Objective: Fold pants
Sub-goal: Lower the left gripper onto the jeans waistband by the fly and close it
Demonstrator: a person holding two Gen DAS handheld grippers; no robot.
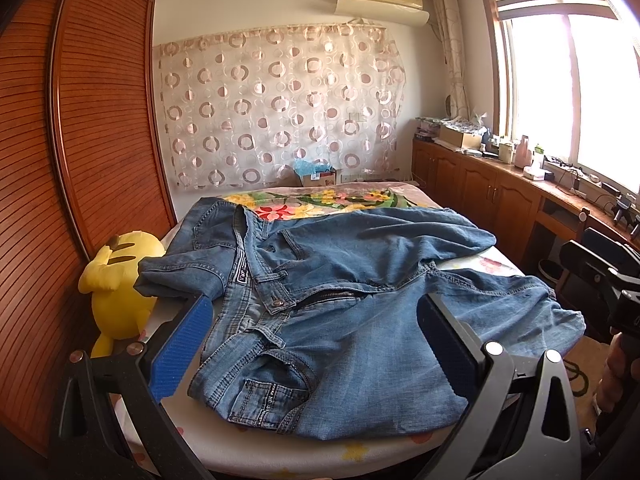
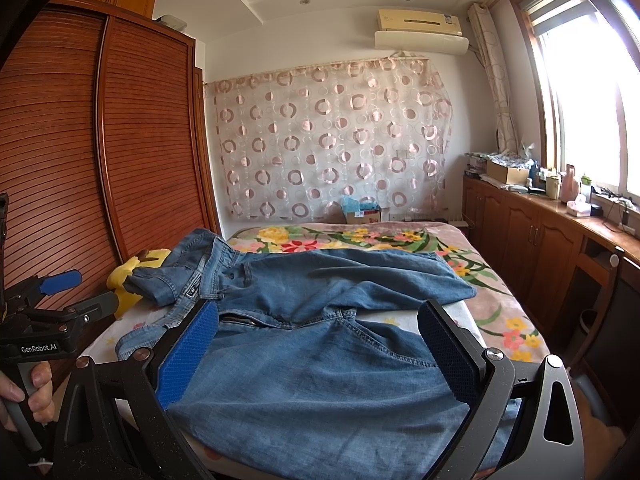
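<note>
Blue denim pants (image 1: pixel 340 304) lie spread on the bed, waistband at the left with the fly unzipped, legs running right. They also show in the right wrist view (image 2: pixel 320 340). My left gripper (image 1: pixel 316 308) is open, hovering over the waist and front pocket near the bed's front edge, holding nothing. My right gripper (image 2: pixel 320 316) is open above the near leg and holds nothing. The left gripper also shows in the right wrist view (image 2: pixel 68 292), held by a hand at the left.
A yellow plush toy (image 1: pixel 120 280) sits at the bed's left edge against the wooden louvred wardrobe (image 1: pixel 92 140). The bed (image 1: pixel 332 200) has a floral blanket. A wooden cabinet (image 1: pixel 500 184) with clutter runs along the right under the window. A cardboard box (image 1: pixel 316 176) stands behind the bed.
</note>
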